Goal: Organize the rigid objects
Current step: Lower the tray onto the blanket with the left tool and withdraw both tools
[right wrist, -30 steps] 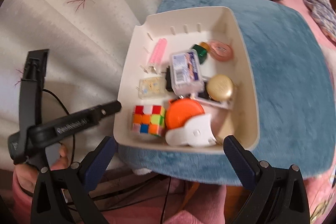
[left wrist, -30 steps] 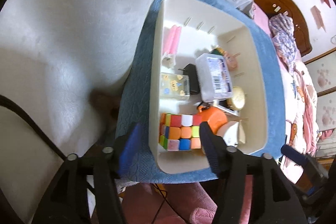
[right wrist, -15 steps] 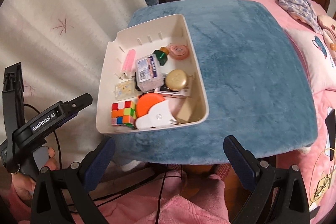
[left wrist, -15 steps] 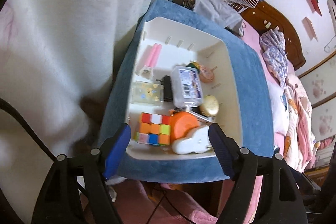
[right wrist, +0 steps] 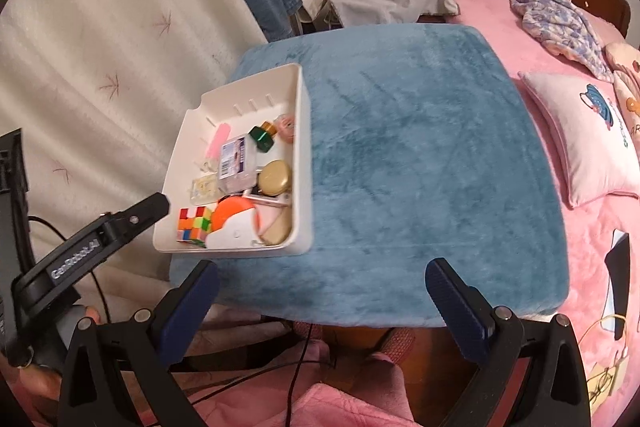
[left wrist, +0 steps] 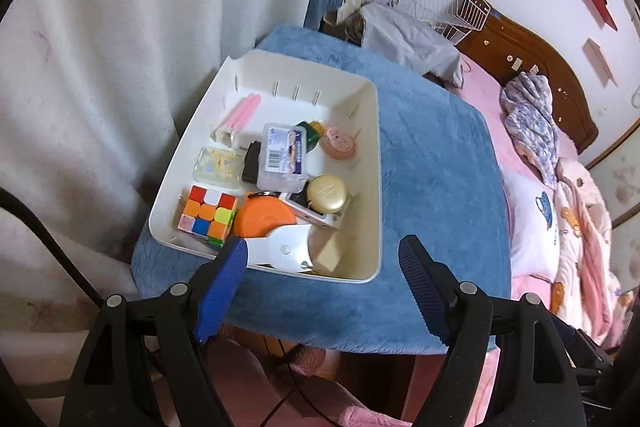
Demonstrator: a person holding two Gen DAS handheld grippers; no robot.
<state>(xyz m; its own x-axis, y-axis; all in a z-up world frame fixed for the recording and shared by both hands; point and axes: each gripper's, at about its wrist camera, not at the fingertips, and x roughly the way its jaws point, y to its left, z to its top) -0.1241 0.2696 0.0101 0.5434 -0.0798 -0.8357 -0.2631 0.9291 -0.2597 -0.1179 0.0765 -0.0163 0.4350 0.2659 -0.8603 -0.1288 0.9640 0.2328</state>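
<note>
Both grippers have drawn back and up from the cream plastic tray [left wrist: 366, 163], which sat large in each view a second ago. Your left gripper [left wrist: 324, 279] has just been opening its jaws; they stand apart with nothing between them, over the tray's near rim. Your right gripper [right wrist: 322, 301] is spread wide and empty above the blue plush tabletop [right wrist: 420, 163]. Everything lies inside the tray: multicoloured puzzle cube [left wrist: 206, 217] at the near-left corner, touching the orange round lid [left wrist: 266, 219], clear labelled box [left wrist: 284, 157] behind. Judgement: the sorting looks finished and you are retreating.
</note>
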